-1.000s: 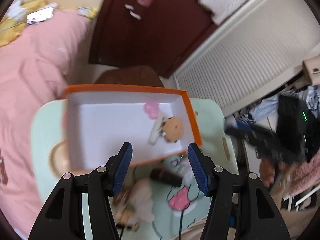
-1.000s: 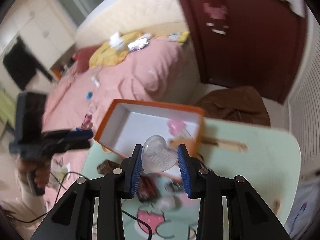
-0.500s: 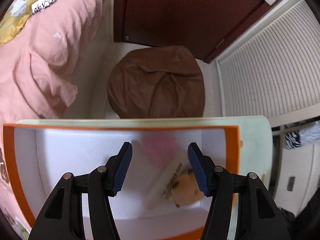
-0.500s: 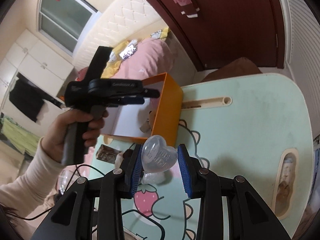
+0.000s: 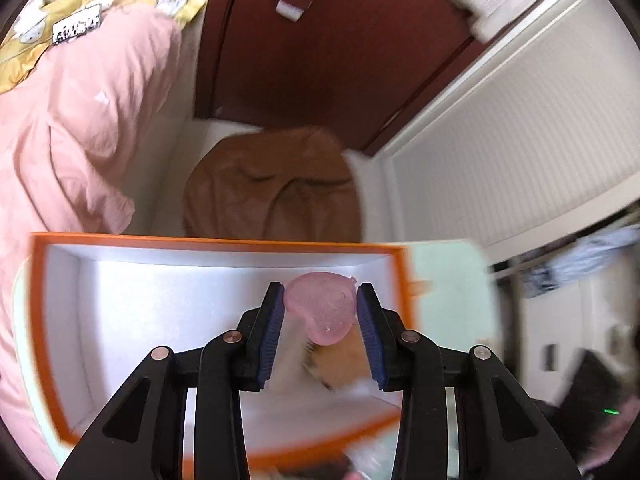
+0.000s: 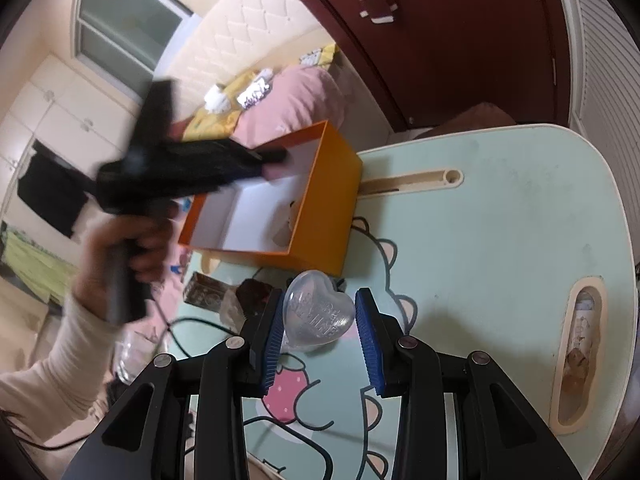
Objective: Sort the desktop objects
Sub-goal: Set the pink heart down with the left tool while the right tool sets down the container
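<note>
An orange box (image 5: 200, 242) with a white inside stands on the pale green table (image 6: 500, 240). Inside it, my left gripper (image 5: 320, 314) is closing on a pink heart-shaped case (image 5: 324, 300), and both blue pads touch its sides. A tan round item and a white strip (image 5: 344, 360) lie blurred under it. My right gripper (image 6: 320, 322) is shut on a clear heart-shaped case (image 6: 318, 312), held above the table just in front of the orange box (image 6: 328, 208). The right wrist view shows the left gripper (image 6: 276, 156) reaching into the box, gripped by a person's hand (image 6: 128, 248).
A brown packet (image 6: 208, 294), a dark item (image 6: 254, 292) and a black cable (image 6: 192, 324) lie on the table's left part. The table has a pen slot (image 6: 412, 180) and a handle cutout (image 6: 580, 360). A brown beanbag (image 5: 272, 192) and a pink bed (image 5: 72, 140) lie beyond.
My left gripper went forward over the box and down into it, and its jaws narrowed around the pink heart. My right gripper sank toward the table, still holding the clear heart.
</note>
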Demonstrator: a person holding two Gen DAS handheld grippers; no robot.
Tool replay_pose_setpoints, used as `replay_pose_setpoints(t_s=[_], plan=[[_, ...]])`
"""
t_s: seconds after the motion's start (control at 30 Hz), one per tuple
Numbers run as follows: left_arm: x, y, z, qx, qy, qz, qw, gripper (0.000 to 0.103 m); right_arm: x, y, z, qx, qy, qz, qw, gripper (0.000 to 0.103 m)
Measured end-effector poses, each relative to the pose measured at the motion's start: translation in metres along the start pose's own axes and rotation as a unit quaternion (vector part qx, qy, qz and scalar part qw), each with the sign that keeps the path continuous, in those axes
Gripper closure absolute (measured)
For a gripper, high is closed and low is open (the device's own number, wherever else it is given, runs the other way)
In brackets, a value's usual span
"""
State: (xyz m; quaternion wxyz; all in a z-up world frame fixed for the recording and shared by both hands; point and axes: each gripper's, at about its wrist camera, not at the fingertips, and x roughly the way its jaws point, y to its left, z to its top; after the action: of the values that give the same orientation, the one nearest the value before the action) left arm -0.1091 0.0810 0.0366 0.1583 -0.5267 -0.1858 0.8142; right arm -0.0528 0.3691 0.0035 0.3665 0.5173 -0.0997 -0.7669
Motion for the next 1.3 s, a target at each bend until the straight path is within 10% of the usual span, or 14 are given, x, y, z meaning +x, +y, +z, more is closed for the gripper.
replay_pose_setpoints(t_s=[0.33, 0.7, 1.13, 1.3], plan=[[-0.163, -0.002, -0.069, 0.056, -0.080, -0.064, 0.9932, 0.064, 0.027, 0.033, -0.014, -0.036, 0.023, -0.034, 0.998, 0.069], [-0.071, 0.067, -0.167, 0.018, -0.029, 0.034, 0.9988, 0.064, 0.070, 0.063, -0.020, -0.042, -0.006, -0.075, 0.996, 0.069], [-0.041, 0.062, -0.189, 0.040, -0.038, 0.079, 0.9954, 0.063, 0.085, 0.077, -0.013, -0.063, -0.010, -0.105, 0.992, 0.068], [-0.045, 0.053, -0.192, 0.079, -0.061, 0.107, 0.9892, 0.040, 0.063, 0.082, -0.004, -0.073, 0.005, -0.075, 0.994, 0.068]])
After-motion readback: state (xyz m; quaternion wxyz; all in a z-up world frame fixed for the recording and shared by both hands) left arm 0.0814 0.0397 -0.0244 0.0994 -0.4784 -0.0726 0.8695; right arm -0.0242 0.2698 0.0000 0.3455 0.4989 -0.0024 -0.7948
